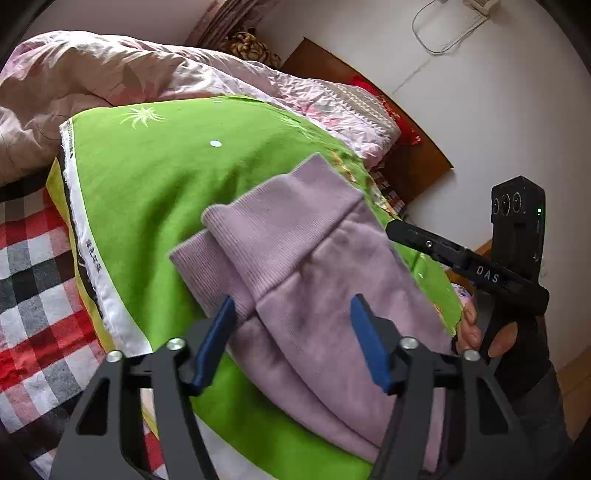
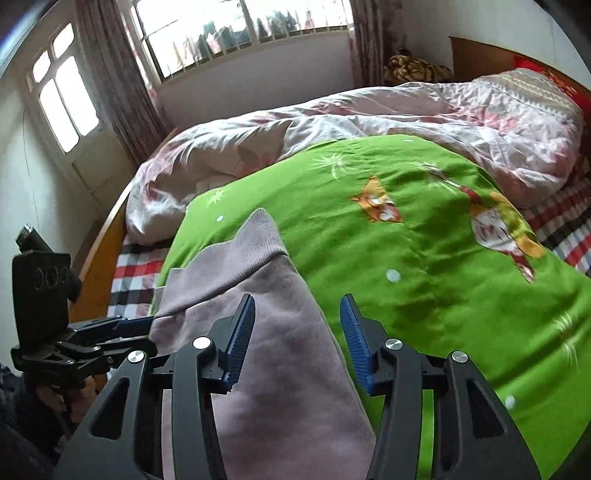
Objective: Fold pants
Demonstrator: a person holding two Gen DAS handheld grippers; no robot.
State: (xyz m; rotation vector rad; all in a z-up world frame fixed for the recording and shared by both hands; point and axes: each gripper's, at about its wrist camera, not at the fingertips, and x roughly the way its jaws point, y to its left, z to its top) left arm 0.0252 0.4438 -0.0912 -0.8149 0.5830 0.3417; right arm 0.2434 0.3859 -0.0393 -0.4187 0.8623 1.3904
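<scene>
Lilac pants (image 1: 314, 258) lie folded lengthwise on a green blanket (image 1: 155, 177), ribbed cuffs (image 1: 266, 221) at the far end. My left gripper (image 1: 293, 332) hovers open over the near part of the pants. Its blue pads (image 1: 216, 343) stand apart with flat fabric below and between them, and nothing is pinched. In the right wrist view the same pants (image 2: 266, 295) run away from my right gripper (image 2: 297, 332), also open, which straddles their right edge. The right gripper (image 1: 395, 227) appears at the right of the left view, held by a hand (image 1: 471, 328). The left gripper (image 2: 142, 325) shows at the pants' left edge.
A crumpled pink quilt (image 2: 295, 125) is heaped behind the green blanket (image 2: 424, 258). A red, black and white checked sheet (image 1: 33, 277) covers the bed to the left. A wooden headboard (image 1: 417, 162) meets the white wall; a window (image 2: 240, 26) and a door (image 2: 66, 99) lie beyond.
</scene>
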